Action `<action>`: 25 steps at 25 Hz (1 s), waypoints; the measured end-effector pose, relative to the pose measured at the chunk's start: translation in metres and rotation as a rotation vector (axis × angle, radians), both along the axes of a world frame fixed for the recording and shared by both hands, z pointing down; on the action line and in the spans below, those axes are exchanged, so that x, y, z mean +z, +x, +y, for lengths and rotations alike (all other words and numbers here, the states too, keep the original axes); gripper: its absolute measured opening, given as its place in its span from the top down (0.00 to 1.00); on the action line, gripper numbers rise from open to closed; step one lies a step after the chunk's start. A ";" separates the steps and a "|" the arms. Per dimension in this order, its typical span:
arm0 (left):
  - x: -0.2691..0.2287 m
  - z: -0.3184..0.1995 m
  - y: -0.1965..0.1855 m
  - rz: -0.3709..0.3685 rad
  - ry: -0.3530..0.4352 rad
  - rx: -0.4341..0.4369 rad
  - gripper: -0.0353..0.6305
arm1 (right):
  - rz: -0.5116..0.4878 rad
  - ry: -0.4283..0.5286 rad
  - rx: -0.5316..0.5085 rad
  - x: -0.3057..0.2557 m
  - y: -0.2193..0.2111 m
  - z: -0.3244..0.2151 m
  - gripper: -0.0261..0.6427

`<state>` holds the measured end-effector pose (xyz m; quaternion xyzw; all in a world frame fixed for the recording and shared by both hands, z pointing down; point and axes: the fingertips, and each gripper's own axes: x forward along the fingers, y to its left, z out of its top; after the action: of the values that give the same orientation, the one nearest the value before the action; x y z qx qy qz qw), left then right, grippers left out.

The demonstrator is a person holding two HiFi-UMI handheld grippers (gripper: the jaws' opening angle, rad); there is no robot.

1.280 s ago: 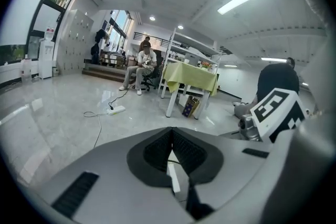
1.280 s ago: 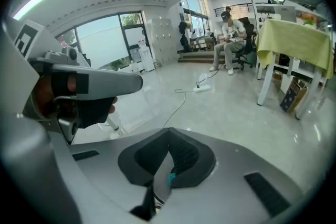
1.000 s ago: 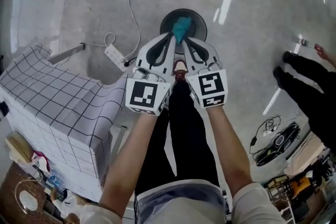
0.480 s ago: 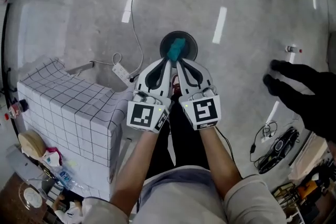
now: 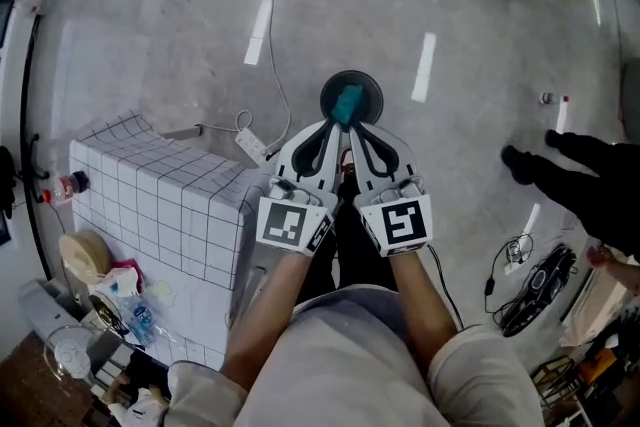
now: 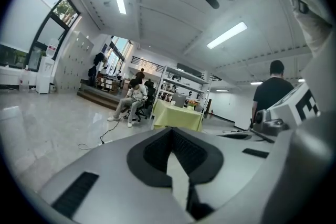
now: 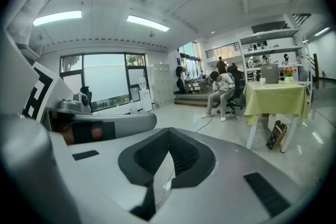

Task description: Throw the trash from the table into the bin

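While the fingers [image 6: 153, 155] of the left gripper [image 5: 337, 124] and right gripper [image 5: 351, 128] are pressing together on nothing, both tools are hovering side by side just near of the bin [image 5: 375, 95], where a teal wad [image 5: 349, 102] is lying inside. That drop is looking done. Next, I'd guess, they are heading left to the table [image 5: 160, 200] for the clutter [image 5: 122, 300] beside it.

Around the round dark bin [image 5: 372, 93], the pale grey floor [image 5: 180, 35] is polished and glossy — ceiling lights streak across it. Left of the bin, the white black-gridded cloth [image 5: 150, 200] looks soft and matt. Beside the bin, the left gripper [image 5: 333, 123] and right gripper [image 5: 352, 127] wear smooth matt light-grey plastic shells — dark ribbed pads [image 6: 155, 152] inside.
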<state>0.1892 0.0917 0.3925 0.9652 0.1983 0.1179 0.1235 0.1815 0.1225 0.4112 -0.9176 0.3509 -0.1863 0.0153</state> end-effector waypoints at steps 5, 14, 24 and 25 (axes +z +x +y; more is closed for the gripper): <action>-0.039 0.002 -0.015 0.051 0.020 0.024 0.94 | 0.012 0.052 0.031 -0.038 -0.017 0.004 0.93; -0.112 0.011 -0.045 0.114 0.020 0.080 0.94 | 0.146 0.044 0.010 -0.125 -0.042 0.011 0.93; -0.181 -0.007 -0.090 0.224 0.069 0.072 0.94 | 0.253 0.031 0.002 -0.196 -0.087 -0.001 0.93; -0.184 -0.008 -0.094 0.233 0.080 0.067 0.94 | 0.260 0.036 0.005 -0.199 -0.092 -0.002 0.93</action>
<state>0.0954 0.0834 0.2083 0.9693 0.2385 0.0171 0.0568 0.0895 0.1204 0.2122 -0.9343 0.3512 -0.0596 -0.0135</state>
